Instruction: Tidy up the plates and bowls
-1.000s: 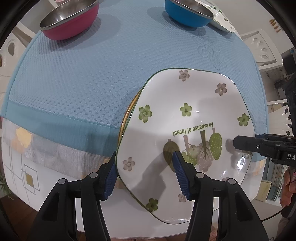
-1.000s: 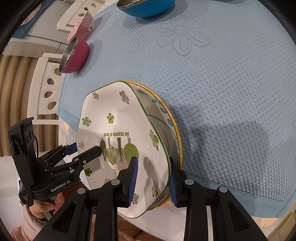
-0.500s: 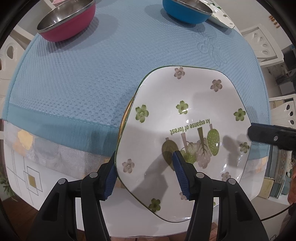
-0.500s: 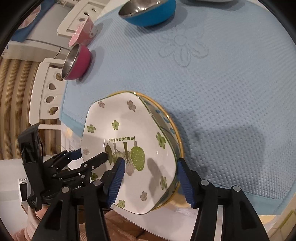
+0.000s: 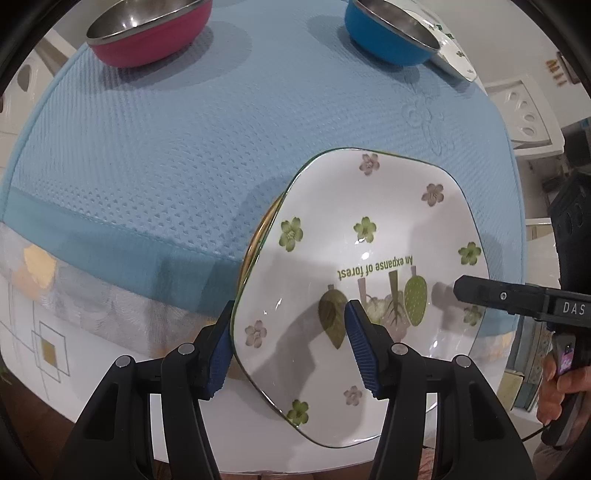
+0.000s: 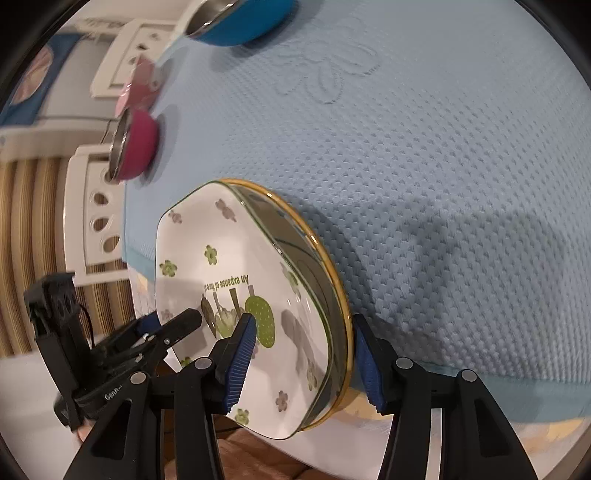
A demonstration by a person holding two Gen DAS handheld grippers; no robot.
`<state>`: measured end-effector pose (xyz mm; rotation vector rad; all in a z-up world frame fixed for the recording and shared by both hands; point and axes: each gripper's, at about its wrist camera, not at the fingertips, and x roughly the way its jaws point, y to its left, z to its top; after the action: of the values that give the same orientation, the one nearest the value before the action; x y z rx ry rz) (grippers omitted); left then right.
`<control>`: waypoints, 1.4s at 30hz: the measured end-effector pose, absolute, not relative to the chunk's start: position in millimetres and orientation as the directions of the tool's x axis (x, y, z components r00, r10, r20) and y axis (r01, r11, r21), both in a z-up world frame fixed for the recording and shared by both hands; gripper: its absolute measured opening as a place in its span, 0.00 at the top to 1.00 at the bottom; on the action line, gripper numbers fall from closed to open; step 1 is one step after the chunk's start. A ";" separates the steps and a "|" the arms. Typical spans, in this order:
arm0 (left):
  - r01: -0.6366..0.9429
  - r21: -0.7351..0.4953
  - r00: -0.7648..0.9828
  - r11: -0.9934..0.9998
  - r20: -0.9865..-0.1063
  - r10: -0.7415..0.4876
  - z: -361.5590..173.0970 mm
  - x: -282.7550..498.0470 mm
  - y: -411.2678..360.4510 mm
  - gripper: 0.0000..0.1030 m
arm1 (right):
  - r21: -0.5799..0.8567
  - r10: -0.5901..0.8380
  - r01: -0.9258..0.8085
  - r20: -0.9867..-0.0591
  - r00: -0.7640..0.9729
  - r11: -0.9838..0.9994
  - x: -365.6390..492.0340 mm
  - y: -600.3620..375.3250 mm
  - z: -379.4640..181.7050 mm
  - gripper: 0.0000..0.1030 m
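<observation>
A white plate with green flowers and the words "An expanse of forest" point(image 5: 369, 229) lies on top of a yellow-rimmed plate point(image 6: 332, 273) at the table's near edge. My left gripper point(image 5: 288, 347) is open, its blue pads on either side of the flowered plate's left rim. My right gripper point(image 6: 303, 354) is open and straddles both plates' right rim; its finger also shows in the left wrist view point(image 5: 517, 297). A pink steel bowl point(image 5: 147, 29) and a blue steel bowl point(image 5: 391, 33) sit at the far side.
A light blue textured cloth point(image 5: 184, 140) covers the table. Another flowered white plate point(image 5: 452, 51) lies behind the blue bowl. White chairs point(image 5: 524, 110) stand around the table. A pink cup point(image 6: 138, 86) sits beyond the pink bowl.
My right gripper has opened off the stacked plates' rim. The plates have settled lower onto the table edge. My left gripper has stayed around the flowered plate's rim.
</observation>
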<state>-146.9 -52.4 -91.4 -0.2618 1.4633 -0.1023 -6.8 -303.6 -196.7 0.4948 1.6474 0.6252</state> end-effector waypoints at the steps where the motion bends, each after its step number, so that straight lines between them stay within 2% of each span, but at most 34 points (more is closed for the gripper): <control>1: -0.085 -0.221 0.110 0.972 -0.971 -0.211 -90.6 -143.7 -52.6 0.48 | 0.643 0.631 -0.029 -0.758 -0.168 0.765 -4.6 -300.8 -195.9 0.49; 9: -0.095 -0.200 0.138 0.975 -0.973 -0.186 -84.0 -114.6 -36.7 0.48 | 0.667 0.659 -0.009 -0.737 -0.149 0.745 13.2 -291.0 -192.0 0.49; 26: -0.083 -0.217 0.082 0.973 -0.974 -0.210 -87.0 -71.4 -2.7 0.48 | 0.611 0.609 0.015 -0.786 -0.105 0.792 52.7 -261.9 -185.5 0.49; 28: -0.081 -0.207 0.072 0.975 -0.977 -0.201 -87.1 -69.2 -5.8 0.44 | 0.625 0.623 0.025 -0.775 -0.102 0.781 51.7 -265.8 -186.5 0.50; 30: -0.082 -0.173 0.063 0.981 -0.984 -0.168 -84.7 -65.1 -12.4 0.41 | 0.653 0.653 0.040 -0.750 -0.102 0.756 49.2 -274.0 -186.0 0.47; 32: -0.105 -0.144 0.058 0.984 -0.989 -0.139 -79.8 -63.5 -18.9 0.34 | 0.653 0.652 0.030 -0.751 -0.107 0.757 48.5 -284.6 -182.3 0.43; 33: -0.115 -0.137 0.057 0.984 -0.990 -0.132 -77.4 -64.4 -20.1 0.30 | 0.640 0.637 0.015 -0.763 -0.112 0.769 49.3 -287.9 -179.9 0.40; 34: -0.126 -0.131 0.053 0.983 -0.991 -0.125 -75.0 -65.0 -21.1 0.28 | 0.627 0.622 -0.006 -0.774 -0.119 0.779 50.9 -291.5 -177.8 0.32; 35: -0.146 -0.119 0.044 0.982 -0.992 -0.114 -70.1 -65.4 -19.3 0.28 | 0.617 0.609 -0.036 -0.783 -0.126 0.786 53.7 -296.2 -175.0 0.30; 40: -0.242 -0.042 0.032 0.969 -0.999 -0.035 -43.7 -62.2 -34.2 0.28 | 0.608 0.591 -0.104 -0.792 -0.156 0.787 74.1 -320.9 -170.5 0.29; 42: -0.280 -0.051 0.046 0.959 -0.998 -0.040 -32.9 -59.6 -44.9 0.28 | 0.602 0.580 -0.142 -0.797 -0.169 0.786 84.8 -332.8 -169.0 0.29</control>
<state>-59.6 -44.9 -32.9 -0.2584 1.5189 0.1867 84.8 -332.8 -169.0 0.3551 1.6237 0.6620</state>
